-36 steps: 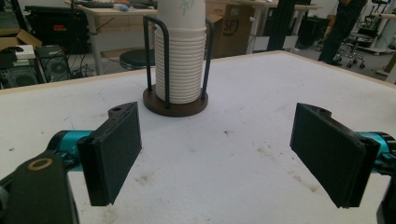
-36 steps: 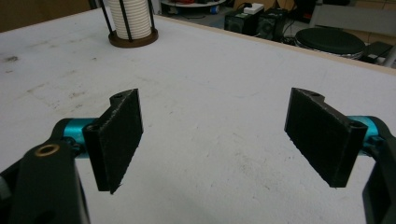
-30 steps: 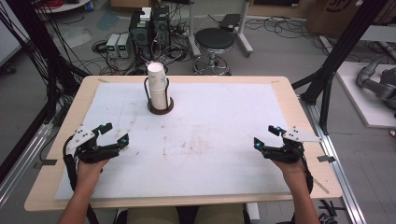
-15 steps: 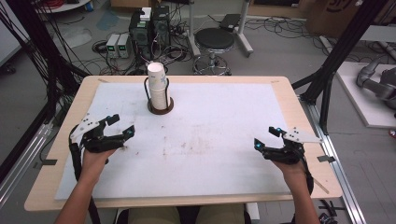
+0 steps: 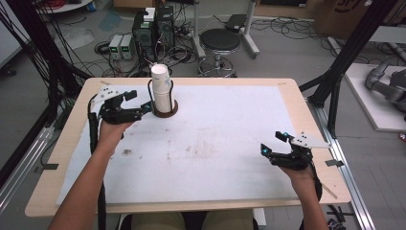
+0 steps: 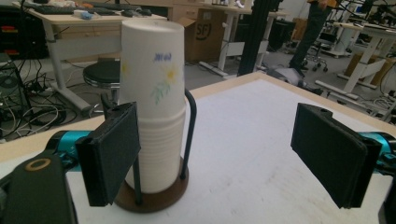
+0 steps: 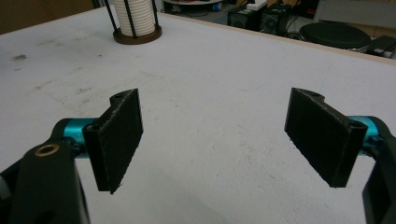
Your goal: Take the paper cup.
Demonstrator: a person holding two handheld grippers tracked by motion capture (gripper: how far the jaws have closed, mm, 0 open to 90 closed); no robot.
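White cups (image 6: 154, 93) stand beside wide-open left tool (image 6: 229, 163).

Left gripper view: left jaw pad covers the lower left flank of the cup stack (image 6: 156, 107) and part of the holder base (image 6: 154, 196). Small blue print near the top cup's rim, above that jaw, too small to read. Right gripper view: cup stack (image 7: 135, 16) far ahead of the left jaw, its top cut by the upper edge; stool (image 7: 345, 35) beyond the right jaw partly cropped.

A round stool (image 5: 219, 40) stands beyond the table (image 5: 287, 96).
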